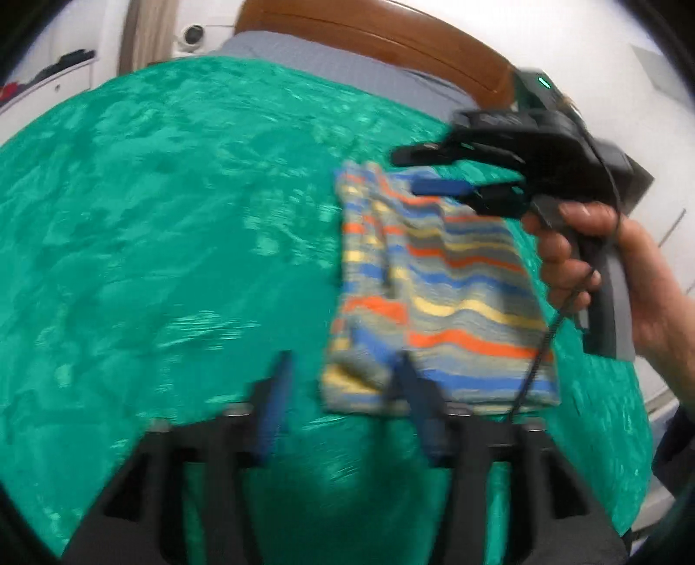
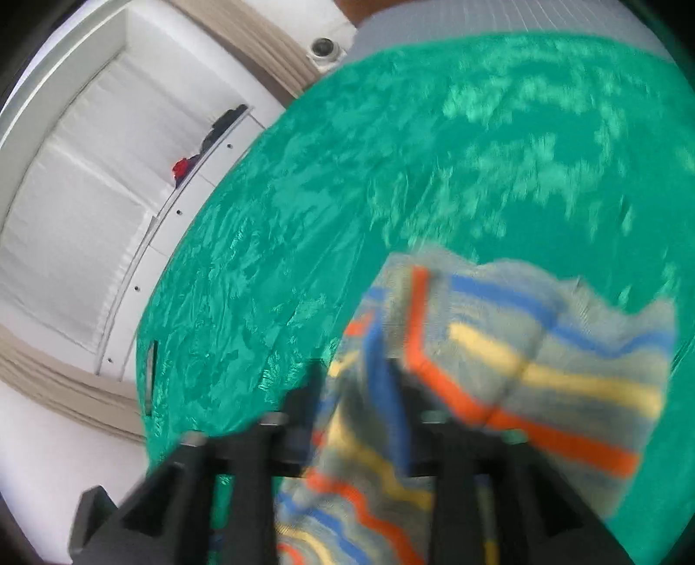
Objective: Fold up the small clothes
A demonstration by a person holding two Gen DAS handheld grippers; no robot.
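A small striped garment (image 1: 434,287), grey with orange, blue and yellow bands, lies folded on the green cloth (image 1: 173,217). My left gripper (image 1: 343,369) is open at its near left corner, one finger over the fabric, the other over bare green cloth. My right gripper (image 1: 412,171) shows in the left wrist view, open above the garment's far edge. In the right wrist view the right gripper (image 2: 360,373) is open and the garment (image 2: 521,369) lies bunched between and over its fingers.
The green cloth (image 2: 347,195) covers a bed with a grey mattress (image 1: 330,61) and a brown headboard (image 1: 369,30). A white shelf unit (image 2: 108,195) with some clothes stands to the left. A hand (image 1: 608,260) holds the right gripper.
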